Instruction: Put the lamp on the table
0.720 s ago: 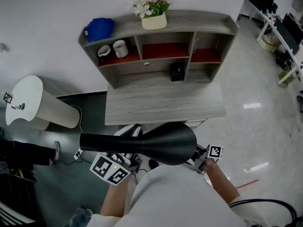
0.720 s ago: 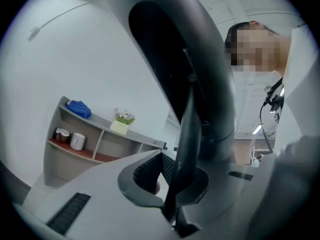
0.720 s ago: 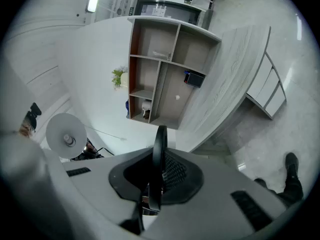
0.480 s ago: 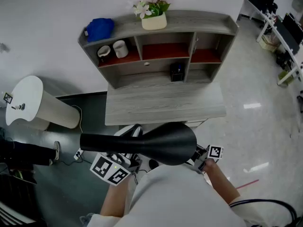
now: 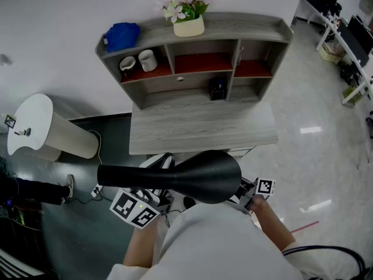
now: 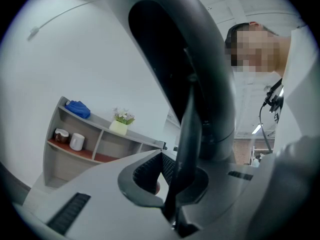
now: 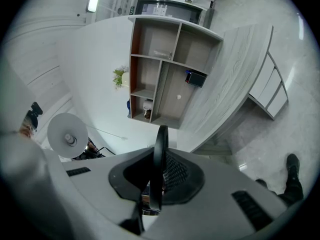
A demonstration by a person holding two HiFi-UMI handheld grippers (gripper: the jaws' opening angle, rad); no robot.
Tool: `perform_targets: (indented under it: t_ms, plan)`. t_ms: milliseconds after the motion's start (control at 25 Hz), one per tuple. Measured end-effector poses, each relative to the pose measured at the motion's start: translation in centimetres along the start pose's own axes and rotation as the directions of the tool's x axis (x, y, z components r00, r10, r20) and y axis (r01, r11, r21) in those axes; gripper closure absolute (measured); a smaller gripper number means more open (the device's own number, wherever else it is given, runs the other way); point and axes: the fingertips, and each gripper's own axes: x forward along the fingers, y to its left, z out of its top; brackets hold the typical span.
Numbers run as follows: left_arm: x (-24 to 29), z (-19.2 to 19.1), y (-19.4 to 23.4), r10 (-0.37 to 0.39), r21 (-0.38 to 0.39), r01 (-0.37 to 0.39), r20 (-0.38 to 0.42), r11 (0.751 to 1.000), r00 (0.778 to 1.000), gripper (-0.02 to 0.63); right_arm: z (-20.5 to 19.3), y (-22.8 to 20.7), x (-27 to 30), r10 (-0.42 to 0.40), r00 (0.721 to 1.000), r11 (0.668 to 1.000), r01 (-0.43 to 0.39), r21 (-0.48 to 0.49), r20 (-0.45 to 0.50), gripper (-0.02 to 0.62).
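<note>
The lamp [image 5: 192, 177] is held lying sideways, low in front of the person's body and short of the counter [image 5: 204, 127]; it is not yet set down. The left gripper [image 6: 175, 184] is clamped on a thin black edge of the lamp, and the right gripper [image 7: 157, 176] is likewise pinched on a thin black rim.

Risks noted, as a judgement:
- Both holds are taken on narrow edges. A slip or a twist of the lamp in the pads is possible while it is turned upright.
- The lamp is long (its narrow end reaches well to the left). The counter's front edge or the shelf unit [image 5: 192, 63] could be struck while it is lifted.
- A white cable [image 5: 96, 147] lies on the floor near the person's left foot and could be trodden on.

Surface and room: the counter is grey wood grain and bare at the front. The shelf unit at its back carries a flower pot [image 5: 187, 17], a blue object [image 5: 122, 35], two mugs [image 5: 140, 60] and a small black box [image 5: 217, 88]. A round white side table [image 5: 35, 127] stands to the left. The floor [image 5: 315, 127] is pale and glossy.
</note>
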Motion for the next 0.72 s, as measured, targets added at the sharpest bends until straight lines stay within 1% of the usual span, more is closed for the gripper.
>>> perform_targets:
  t_ms: [120,400,640,720]
  plan:
    - [0.1,-0.2,-0.3,-0.006,0.001,0.006,0.001,1.0,1.0,0.6,0.2,-0.2,-0.3,-0.002,1.0,1.0,0.001,0.01,0.006,0.563]
    - [1.5,-1.0,-1.7,-0.013,0.004,0.013,-0.009,1.0,1.0,0.6,1.1,-0.8,-1.8,-0.004,1.0,1.0,0.004,0.0,0.003,0.563]
    - [3.4,-2.3,-3.4,-0.009,0.005,0.009,-0.015,1.0,1.0,0.6,2.6,-1.8,-3.8,-0.008,1.0,1.0,0.008,0.018,0.003,0.563]
    - [4.1,-2.7,-4.0,-0.012,0.004,0.012,-0.012,1.0,1.0,0.6,3.2,-2.2,-4.5,-0.004,1.0,1.0,0.004,0.009,-0.001,0.563]
